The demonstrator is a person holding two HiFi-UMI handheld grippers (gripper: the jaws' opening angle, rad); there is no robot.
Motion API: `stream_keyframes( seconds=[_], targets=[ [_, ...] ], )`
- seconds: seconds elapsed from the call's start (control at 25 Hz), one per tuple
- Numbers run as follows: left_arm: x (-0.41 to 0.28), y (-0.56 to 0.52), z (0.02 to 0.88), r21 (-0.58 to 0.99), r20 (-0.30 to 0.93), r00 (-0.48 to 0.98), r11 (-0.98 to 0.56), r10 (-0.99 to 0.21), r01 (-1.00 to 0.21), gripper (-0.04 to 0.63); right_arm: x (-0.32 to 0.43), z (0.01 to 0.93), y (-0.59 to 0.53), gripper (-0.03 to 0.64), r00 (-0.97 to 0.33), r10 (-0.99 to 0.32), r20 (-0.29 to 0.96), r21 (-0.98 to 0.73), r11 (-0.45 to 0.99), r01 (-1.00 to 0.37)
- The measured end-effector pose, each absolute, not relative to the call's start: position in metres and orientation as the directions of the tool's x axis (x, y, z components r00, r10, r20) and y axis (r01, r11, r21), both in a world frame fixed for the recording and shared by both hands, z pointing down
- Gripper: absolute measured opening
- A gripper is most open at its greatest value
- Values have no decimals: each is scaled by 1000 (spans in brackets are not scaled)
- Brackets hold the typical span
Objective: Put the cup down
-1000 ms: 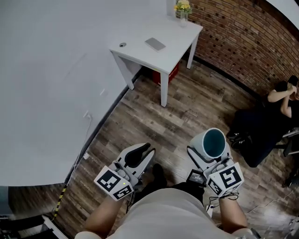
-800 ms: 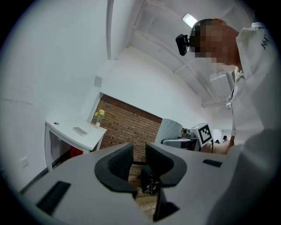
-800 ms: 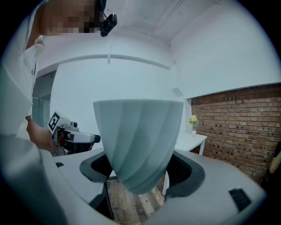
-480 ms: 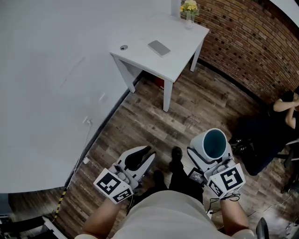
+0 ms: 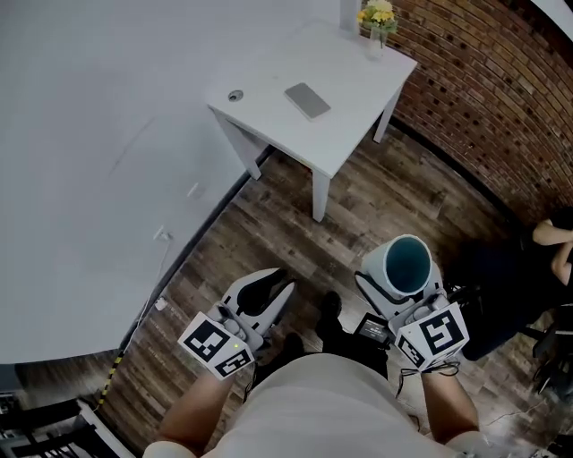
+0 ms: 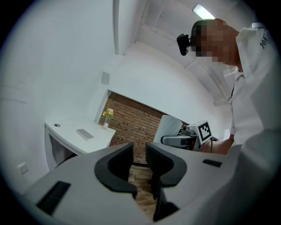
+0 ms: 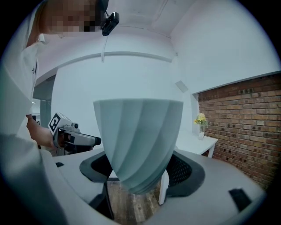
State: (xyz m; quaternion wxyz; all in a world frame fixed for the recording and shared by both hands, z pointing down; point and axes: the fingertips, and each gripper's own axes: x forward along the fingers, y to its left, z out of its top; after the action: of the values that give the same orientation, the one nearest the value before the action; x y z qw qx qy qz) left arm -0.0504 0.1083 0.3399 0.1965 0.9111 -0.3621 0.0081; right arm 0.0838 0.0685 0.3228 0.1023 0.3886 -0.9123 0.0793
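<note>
The cup (image 5: 407, 266) is pale blue-green with twisted ribs and a dark teal inside. It is held upright above the wooden floor, and my right gripper (image 5: 400, 291) is shut on its lower body. In the right gripper view the cup (image 7: 138, 140) fills the middle, with the black pads (image 7: 182, 169) pressed against its sides. My left gripper (image 5: 269, 295) hangs to the left at the same height. Its jaws stand a narrow gap apart with nothing between them, as the left gripper (image 6: 139, 154) shows in its own view. The white table (image 5: 358, 98) lies ahead.
On the table lie a flat grey phone-like slab (image 5: 307, 100), a small round object (image 5: 235, 95) and a vase of yellow flowers (image 5: 378, 18). A white wall (image 5: 89, 161) runs on the left, a brick wall (image 5: 483, 80) on the right. A person in black (image 5: 546, 250) sits at far right.
The whole view has shifted: the table now sits larger and lower in the frame, so I am closer to it. Both grippers keep their pose, the cup still held.
</note>
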Motion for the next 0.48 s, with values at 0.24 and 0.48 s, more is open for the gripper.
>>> stream_keyframes(
  seconds=[0.24,0.48],
  targets=[
    [-30,66,343,351,158,718,-641,-678,-683,78,98,331,24,360,-702,-665,256,-64,713,-699],
    [-28,37,341,338,172,710,-636,-683,-694,78,96,328,-8,360,-714,-659,238,-61,723,-688]
  ],
)
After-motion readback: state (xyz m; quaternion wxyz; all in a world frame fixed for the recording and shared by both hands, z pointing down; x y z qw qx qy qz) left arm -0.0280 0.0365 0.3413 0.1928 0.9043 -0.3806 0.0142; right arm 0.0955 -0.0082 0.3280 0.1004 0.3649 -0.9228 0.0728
